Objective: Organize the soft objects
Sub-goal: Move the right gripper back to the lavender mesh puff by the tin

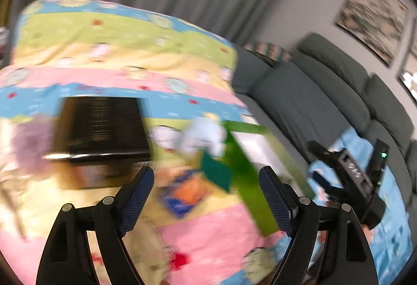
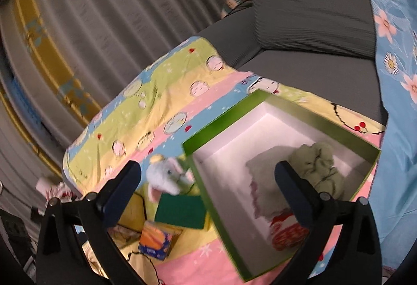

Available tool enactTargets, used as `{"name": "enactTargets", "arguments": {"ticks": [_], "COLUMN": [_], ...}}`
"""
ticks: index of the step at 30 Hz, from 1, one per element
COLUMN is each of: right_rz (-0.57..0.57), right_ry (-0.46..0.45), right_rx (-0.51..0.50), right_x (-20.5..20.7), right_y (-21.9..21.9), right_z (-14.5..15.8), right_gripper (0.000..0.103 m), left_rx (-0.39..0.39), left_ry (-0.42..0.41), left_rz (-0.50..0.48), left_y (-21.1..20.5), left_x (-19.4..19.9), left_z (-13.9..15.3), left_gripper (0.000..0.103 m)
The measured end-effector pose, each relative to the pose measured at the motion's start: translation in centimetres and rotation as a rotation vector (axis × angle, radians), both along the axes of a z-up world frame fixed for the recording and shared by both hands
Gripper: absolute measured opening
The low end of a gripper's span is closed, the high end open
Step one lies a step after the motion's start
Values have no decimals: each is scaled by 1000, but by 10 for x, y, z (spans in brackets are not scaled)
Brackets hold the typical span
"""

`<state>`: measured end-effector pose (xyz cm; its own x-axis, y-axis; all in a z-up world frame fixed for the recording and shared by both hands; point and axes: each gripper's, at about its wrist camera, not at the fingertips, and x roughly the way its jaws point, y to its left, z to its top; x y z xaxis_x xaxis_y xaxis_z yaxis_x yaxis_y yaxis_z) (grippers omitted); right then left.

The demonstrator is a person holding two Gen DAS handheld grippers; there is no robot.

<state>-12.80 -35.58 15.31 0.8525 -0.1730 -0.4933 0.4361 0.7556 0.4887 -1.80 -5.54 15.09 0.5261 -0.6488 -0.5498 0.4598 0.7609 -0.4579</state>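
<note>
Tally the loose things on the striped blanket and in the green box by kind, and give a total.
Boxes: 2, the green box and the black box.
Plush toys: 2, the grey elephant and the purple plush.
Cloths in the green box: 2, the green cloth and the red-patterned cloth.
Sponges: 1, the green sponge.
Packets: 1, the orange and blue packet.
Total: 8.

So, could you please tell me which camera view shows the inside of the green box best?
The right wrist view: it looks down into the green box, showing its white interior, a crumpled green cloth and a red patterned item. In the left wrist view the box is motion-blurred and seen edge-on, so its contents cannot be made out.
</note>
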Motion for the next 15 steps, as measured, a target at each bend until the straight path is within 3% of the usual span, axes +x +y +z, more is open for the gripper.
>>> {"name": "enactTargets", "arguments": {"ticks": [7, 10, 15], "right_rz": [90, 128, 166], "right_ry": [19, 50, 79], "right_rx": [-79, -96, -149], "right_x": [15, 24, 33], "right_y": [43, 58, 85], "right_z": [2, -3, -7], "right_gripper": [102, 102, 102], "left_rx": [0, 76, 117], "left_ry": [45, 41, 26], "left_rz": [200, 284, 426], "left_y": [97, 127, 166], "left_x": [-5, -6, -6], "left_z": [-30, -46, -69], "left_gripper": [83, 83, 83]}}
